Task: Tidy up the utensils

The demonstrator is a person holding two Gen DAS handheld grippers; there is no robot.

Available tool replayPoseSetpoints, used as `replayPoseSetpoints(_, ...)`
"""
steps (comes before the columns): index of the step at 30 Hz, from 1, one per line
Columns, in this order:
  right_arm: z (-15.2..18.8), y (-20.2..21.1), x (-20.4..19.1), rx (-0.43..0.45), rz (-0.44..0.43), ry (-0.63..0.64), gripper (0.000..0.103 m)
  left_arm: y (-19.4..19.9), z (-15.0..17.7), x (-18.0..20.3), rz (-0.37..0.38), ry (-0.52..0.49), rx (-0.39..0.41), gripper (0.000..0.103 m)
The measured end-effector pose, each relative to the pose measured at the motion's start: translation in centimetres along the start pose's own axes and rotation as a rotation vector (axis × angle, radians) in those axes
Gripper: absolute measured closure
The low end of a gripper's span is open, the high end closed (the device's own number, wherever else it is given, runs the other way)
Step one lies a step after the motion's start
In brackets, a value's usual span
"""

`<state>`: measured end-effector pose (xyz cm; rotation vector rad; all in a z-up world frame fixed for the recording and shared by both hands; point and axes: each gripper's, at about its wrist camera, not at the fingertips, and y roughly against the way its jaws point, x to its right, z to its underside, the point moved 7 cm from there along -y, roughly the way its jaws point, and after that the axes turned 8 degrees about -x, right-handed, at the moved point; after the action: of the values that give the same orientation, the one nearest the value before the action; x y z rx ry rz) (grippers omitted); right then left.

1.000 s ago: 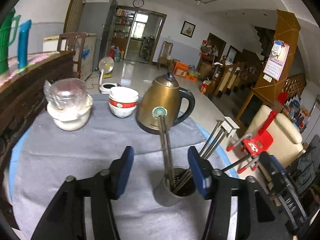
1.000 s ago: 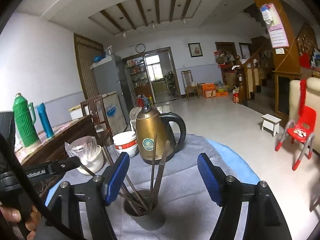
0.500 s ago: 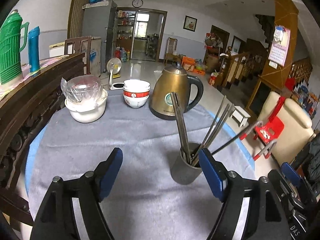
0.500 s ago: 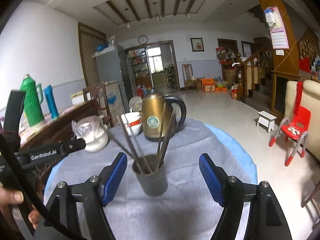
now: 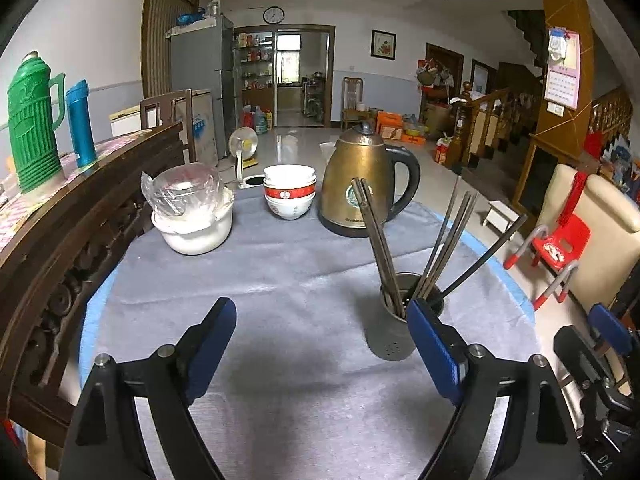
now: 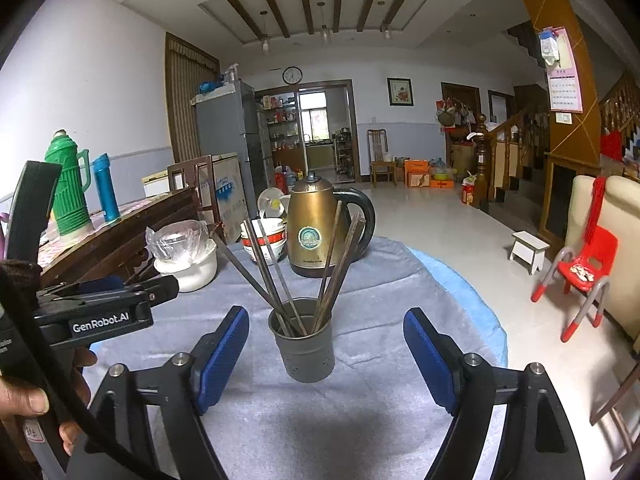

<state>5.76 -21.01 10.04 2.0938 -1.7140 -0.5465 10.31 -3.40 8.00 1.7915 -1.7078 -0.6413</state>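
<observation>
A dark metal utensil holder point(image 5: 390, 332) stands upright on the grey tablecloth point(image 5: 280, 280), with several long chopsticks point(image 5: 376, 240) fanned out of it. My left gripper point(image 5: 320, 316) is low over the cloth. Its jaws are opening with nothing between them, and the holder stands just beyond its right finger. In the right wrist view the holder point(image 6: 306, 348) and chopsticks point(image 6: 266, 268) sit ahead, in line with the gap of my right gripper point(image 6: 326, 322). That gripper's jaws are opening too, both pads clear of the holder.
A brass kettle point(image 5: 360, 188), stacked bowls point(image 5: 289, 196) and a white pot under plastic point(image 5: 192, 216) stand at the table's far side. A dark wooden sideboard point(image 5: 80, 216) borders the left. The round table's edge point(image 6: 480, 312) curves off right, with a red chair point(image 6: 584, 264) beyond.
Both grippers have drawn back from the holder and their jaws have spread wider. The holder with its chopsticks stays standing on the cloth, now off the left gripper's right finger.
</observation>
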Motion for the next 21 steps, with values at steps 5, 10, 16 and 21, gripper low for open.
replayPoseSetpoints(5, 0.0, -0.2, 0.0, 0.002, 0.008, 0.012, 0.02, -0.5, 0.1, 0.2, 0.0, -0.001, -0.017, 0.016)
replayPoseSetpoints(10, -0.5, -0.6, -0.1, 0.008, 0.013, 0.024, 0.02, -1.2, 0.0, 0.5, 0.024, -0.003, -0.037, 0.016)
replayPoseSetpoints(16, -1.3, -0.9, 0.0, 0.025, 0.033, 0.048, 0.02, -1.6, -0.1, 0.8, 0.047, 0.0, -0.046, 0.01)
replayPoseSetpoints(21, -1.8, -1.1, -0.1, 0.031, 0.04, 0.059, 0.02, -1.3, -0.2, 1.0, 0.061, -0.001, -0.042, 0.008)
